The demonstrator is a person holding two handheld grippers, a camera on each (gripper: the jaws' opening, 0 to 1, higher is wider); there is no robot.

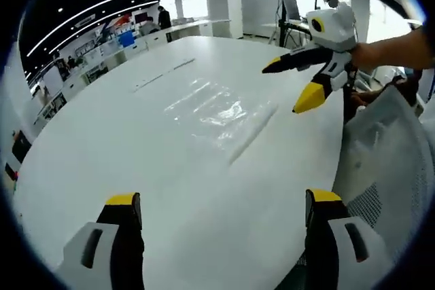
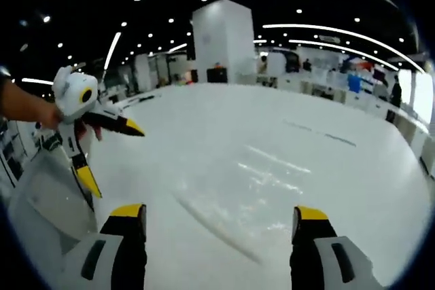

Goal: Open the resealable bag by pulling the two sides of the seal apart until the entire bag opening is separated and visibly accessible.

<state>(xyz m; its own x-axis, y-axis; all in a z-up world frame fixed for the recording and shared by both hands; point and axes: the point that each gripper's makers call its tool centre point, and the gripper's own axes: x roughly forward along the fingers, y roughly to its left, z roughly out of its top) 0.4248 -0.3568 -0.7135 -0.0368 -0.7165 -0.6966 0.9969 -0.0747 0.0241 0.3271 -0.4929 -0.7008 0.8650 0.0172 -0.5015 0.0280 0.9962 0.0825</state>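
Observation:
A clear resealable bag [image 1: 216, 108] lies flat on the white table [image 1: 95, 147], its seal strip [image 1: 251, 134] on the side nearest me. In the left gripper view my left gripper [image 1: 223, 202] hovers open over the table's near edge, short of the bag and holding nothing. My right gripper [image 1: 291, 82] hangs open above the bag's right end, held by a hand. The right gripper view has the bag [image 2: 262, 178] and its seal strip [image 2: 211, 225] just ahead of the open right gripper [image 2: 219, 213]. There the left gripper [image 2: 111, 154] is open in the air at left.
A white mesh chair [image 1: 387, 161] stands against the table's right edge, also seen as a chair [image 2: 41, 198] at the left of the right gripper view. A thin dark strip [image 1: 163, 74] lies farther along the table. Desks and a pillar [image 2: 224, 39] stand far behind.

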